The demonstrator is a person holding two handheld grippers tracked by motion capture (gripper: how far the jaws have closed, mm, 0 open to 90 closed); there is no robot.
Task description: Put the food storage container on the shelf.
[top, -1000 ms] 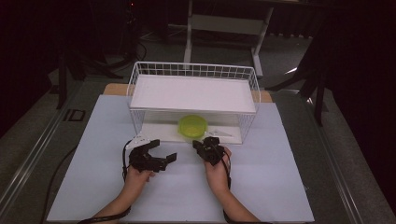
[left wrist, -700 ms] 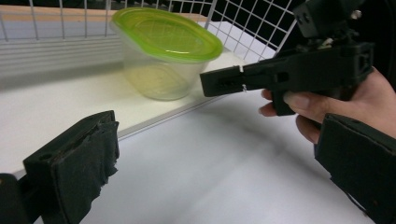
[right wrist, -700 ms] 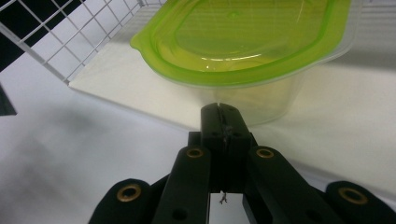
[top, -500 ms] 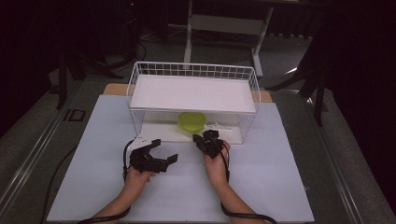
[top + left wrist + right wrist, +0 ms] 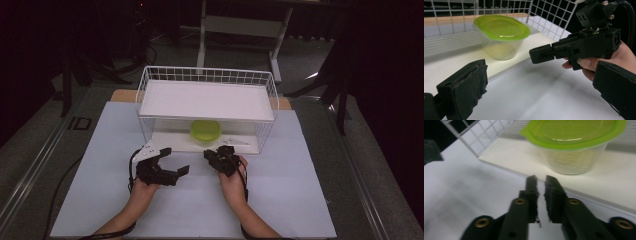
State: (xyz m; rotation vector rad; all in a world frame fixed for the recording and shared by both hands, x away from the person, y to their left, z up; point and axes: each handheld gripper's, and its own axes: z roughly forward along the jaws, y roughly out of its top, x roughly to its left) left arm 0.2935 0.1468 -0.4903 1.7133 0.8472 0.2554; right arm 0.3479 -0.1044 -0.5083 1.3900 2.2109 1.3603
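Note:
A clear tub with a lime-green lid (image 5: 205, 131) stands on the lower white board of a wire rack (image 5: 145, 90), under its white shelf. The tub (image 5: 501, 35) is upright, its lid on. My left gripper (image 5: 177, 160) rests on the white mat in front of the rack, left of the tub, its jaws wide open (image 5: 541, 82) around nothing. To its right, my right gripper (image 5: 209, 156) sits just before the board's front edge, pointing at the tub (image 5: 574, 145). Its jaws (image 5: 541, 180) stand shut with a hairline gap and nothing between them. It appears as a black body (image 5: 574, 47) held in a hand.
A white mat (image 5: 300, 200) covers the table (image 5: 120, 95). The rack's wire walls (image 5: 486, 137) close off its sides and back; its front is open at the lower level. Dark floor and a metal frame (image 5: 240, 25) lie beyond the table.
My right gripper has edged a little forward towards the rack's front edge. The left gripper and the tub have stayed where they were.

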